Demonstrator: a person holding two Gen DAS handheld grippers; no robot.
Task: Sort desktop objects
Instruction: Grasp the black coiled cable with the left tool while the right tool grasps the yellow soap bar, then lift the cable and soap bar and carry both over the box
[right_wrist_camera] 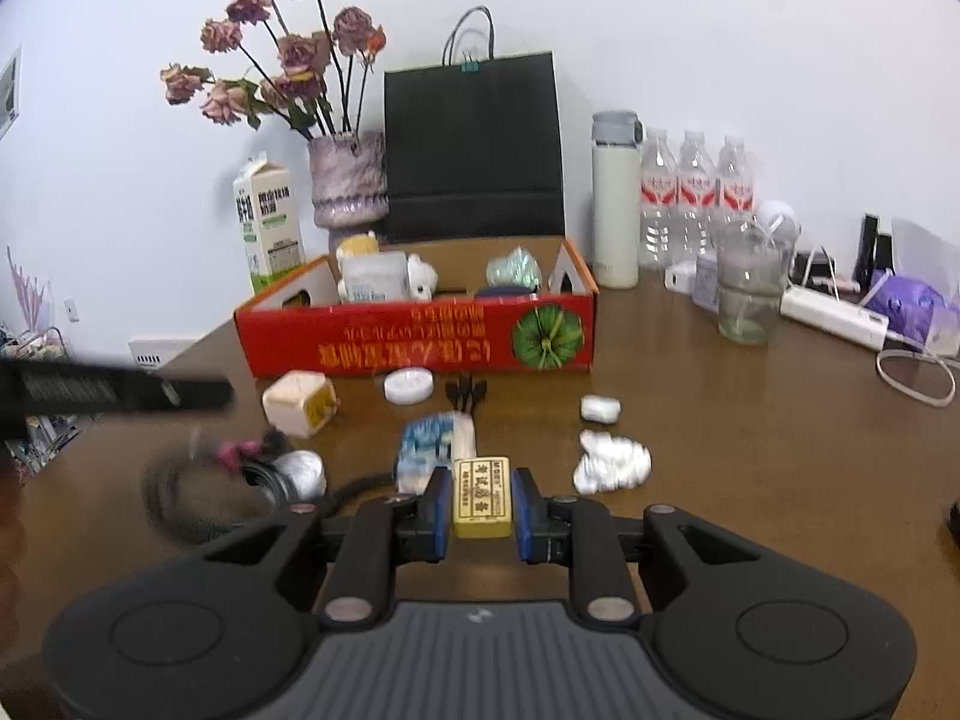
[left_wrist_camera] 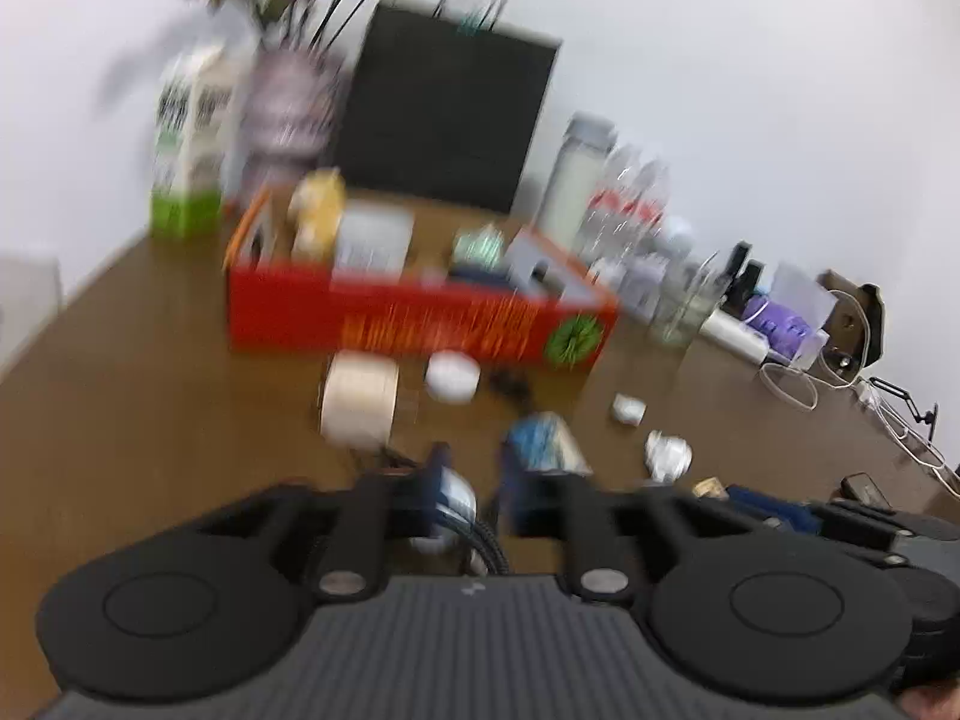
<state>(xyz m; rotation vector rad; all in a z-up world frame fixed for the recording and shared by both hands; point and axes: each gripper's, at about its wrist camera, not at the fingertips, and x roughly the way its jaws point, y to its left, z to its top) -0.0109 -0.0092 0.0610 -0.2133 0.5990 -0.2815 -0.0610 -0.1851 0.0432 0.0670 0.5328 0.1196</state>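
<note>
box (right_wrist_camera: 414, 330) mid-counter (right_wrist_camera: 750, 420) | behind box: bag (right_wrist_camera: 474, 144), vase (right_wrist_camera: 348, 180) to its left, carton (right_wrist_camera: 267, 222) further left | right of box: flask (right_wrist_camera: 615, 198), then bottles (right_wrist_camera: 693, 192) | before box: cube (right_wrist_camera: 300, 402), disc (right_wrist_camera: 408, 387), clips (right_wrist_camera: 465, 393), packet (right_wrist_camera: 435, 444) | in box: plush toy (right_wrist_camera: 420, 279)

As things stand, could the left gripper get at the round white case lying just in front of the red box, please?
Probably yes. The left gripper is open with nothing between its pads, and the round white case lies ahead with bare wooden table around it. Only the blue-and-white packet sits nearby, off to the side.
</note>
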